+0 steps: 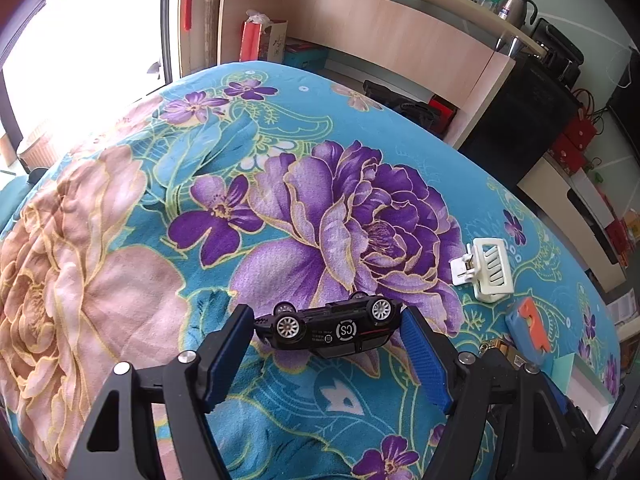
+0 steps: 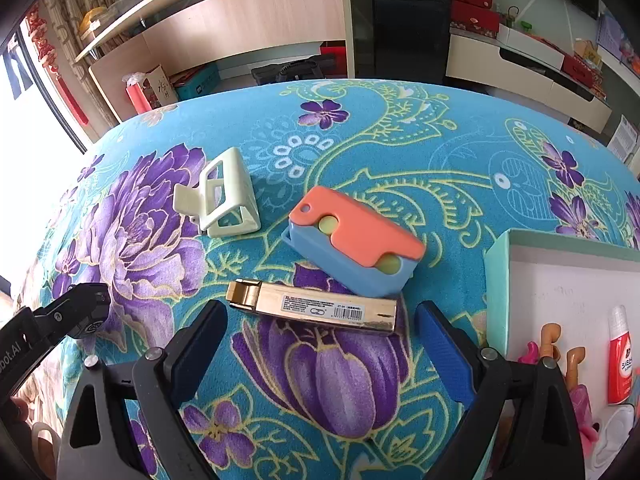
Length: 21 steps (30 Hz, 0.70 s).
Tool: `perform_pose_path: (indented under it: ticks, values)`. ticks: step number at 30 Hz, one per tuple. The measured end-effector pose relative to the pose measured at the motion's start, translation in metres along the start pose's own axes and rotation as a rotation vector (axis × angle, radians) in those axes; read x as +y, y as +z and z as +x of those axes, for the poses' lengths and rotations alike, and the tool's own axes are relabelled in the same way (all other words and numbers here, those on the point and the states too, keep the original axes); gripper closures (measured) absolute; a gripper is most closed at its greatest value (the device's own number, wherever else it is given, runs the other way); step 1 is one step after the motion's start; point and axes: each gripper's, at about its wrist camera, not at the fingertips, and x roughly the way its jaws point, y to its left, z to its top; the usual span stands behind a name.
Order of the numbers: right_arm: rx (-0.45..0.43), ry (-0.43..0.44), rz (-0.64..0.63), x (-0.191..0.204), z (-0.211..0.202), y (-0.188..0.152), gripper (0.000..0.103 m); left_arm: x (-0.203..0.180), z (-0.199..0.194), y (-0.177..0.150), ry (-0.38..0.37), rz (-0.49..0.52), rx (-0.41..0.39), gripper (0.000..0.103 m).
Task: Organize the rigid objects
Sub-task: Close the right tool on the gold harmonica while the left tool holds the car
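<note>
— What is carrying everything?
— A floral blanket (image 2: 360, 152) is covering the surface.
— And lying on it?
— A cream hair clip (image 2: 224, 196), an orange-and-blue case (image 2: 352, 240) and a gold bar (image 2: 316, 310) are lying close together; a mint box (image 2: 496, 280) is sitting at the right.

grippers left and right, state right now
left gripper: shut on the upside-down black toy car
right gripper: open, holding nothing, gold case just ahead
</note>
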Motion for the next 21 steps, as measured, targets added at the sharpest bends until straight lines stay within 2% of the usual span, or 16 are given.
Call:
perform_pose_path:
  ticks: [16,21]
  values:
    - [-0.038,-0.076,-0.014,0.015,0.006,-0.005,0.009,0.001,0.004,0.000,0.002,-0.001,0.011,0.025]
    - [-0.050,-0.095,-0.009,0.013,0.005,-0.005,0.015,-0.002,0.002,0.000,0.011,0.010,0.002,0.025]
